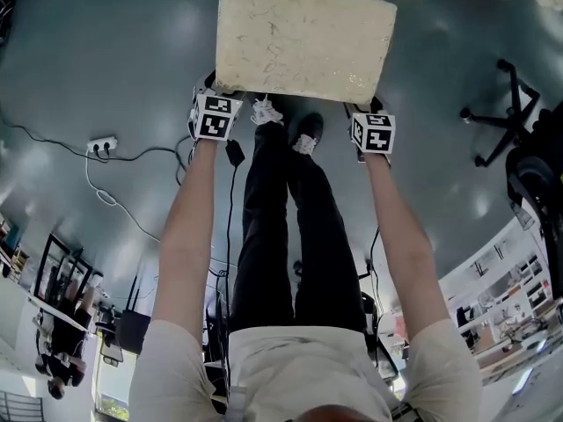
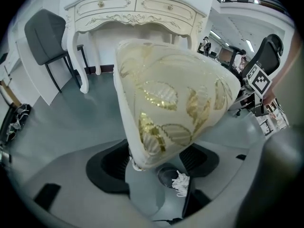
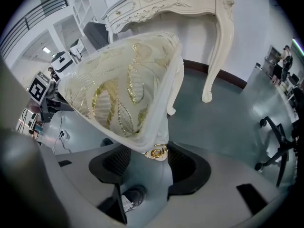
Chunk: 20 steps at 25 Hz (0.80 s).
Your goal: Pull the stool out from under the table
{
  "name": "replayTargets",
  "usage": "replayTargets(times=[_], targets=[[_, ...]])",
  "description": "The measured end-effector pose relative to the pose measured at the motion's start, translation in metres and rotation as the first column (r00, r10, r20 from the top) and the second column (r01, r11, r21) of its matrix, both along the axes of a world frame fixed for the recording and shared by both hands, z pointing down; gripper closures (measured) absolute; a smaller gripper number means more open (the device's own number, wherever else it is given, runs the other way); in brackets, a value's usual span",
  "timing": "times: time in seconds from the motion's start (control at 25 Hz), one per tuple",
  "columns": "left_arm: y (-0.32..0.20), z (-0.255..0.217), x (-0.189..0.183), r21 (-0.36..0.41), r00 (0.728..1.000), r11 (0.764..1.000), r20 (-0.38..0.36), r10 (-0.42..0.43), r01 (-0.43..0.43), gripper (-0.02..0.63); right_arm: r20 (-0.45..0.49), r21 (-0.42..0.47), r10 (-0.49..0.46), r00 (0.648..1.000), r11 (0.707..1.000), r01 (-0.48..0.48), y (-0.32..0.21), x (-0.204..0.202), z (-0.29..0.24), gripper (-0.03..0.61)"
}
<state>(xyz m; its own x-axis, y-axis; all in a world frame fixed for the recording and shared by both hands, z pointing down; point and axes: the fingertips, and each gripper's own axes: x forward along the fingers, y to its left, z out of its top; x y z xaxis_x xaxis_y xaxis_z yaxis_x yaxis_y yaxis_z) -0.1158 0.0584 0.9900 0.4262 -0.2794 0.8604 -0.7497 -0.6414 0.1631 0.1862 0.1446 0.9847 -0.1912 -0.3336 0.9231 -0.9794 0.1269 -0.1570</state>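
- Far left, I saw a power strip [image 1: 102, 145] lying on the grey floor [image 1: 53, 60], its cable trailing off across it.
- The left gripper [image 1: 214, 117] had its jaws spread wide and closed on the near left corner of the stool [image 1: 303, 38]. In the left gripper view, the gold-leaf cushion corner filled the gap between the pads.
- The stool stood just beyond the person's shoes [image 1: 308, 132] with its pale cushion facing up, gripped at both near corners. It was out from under the table [image 2: 133, 13], on open floor in front of it.
- The table, white with carved drawers, stood behind the stool and apart from it in both gripper views.
- The right gripper [image 1: 373, 133] also held wide, gripping the near right corner, with a gold scroll ornament [image 3: 156, 152] sitting between its pads.
- Far right, an office chair [image 1: 506, 117] stood well apart from the stool.
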Motion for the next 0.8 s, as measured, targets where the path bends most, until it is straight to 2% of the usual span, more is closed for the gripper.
replayTargets(times=[0.12,0.24,0.32,0.52,0.68,0.8], targets=[[0.022,-0.003,0.0,-0.016,1.0,1.0,0.01,-0.017,0.018,0.278,0.005,-0.012,0.03,1.0,0.999,-0.03,0.019,0.003,-0.007,0.311],[0.034,-0.021,-0.003,-0.005,0.996,0.996,-0.001,-0.09,0.09,0.281,0.014,0.006,0.053,0.999,0.999,-0.053,0.033,0.01,-0.024,0.365],[0.044,-0.036,-0.007,-0.001,0.991,0.991,-0.01,-0.134,0.134,0.296,0.021,0.005,0.044,0.999,0.999,-0.044,0.043,0.009,-0.039,0.365],[0.066,-0.083,-0.012,0.031,0.991,0.991,-0.025,-0.132,0.133,0.324,0.027,-0.002,0.039,0.999,0.999,-0.039,0.069,0.003,-0.081,0.365],[0.084,-0.123,-0.011,0.005,0.981,0.982,-0.043,-0.188,0.188,0.335,0.029,-0.012,0.051,0.998,0.999,-0.051,0.089,0.001,-0.124,0.365],[0.087,-0.159,-0.011,-0.005,0.975,0.976,-0.054,-0.217,0.218,0.345,0.032,0.006,0.016,0.999,1.0,-0.016,0.085,-0.008,-0.159,0.365]])
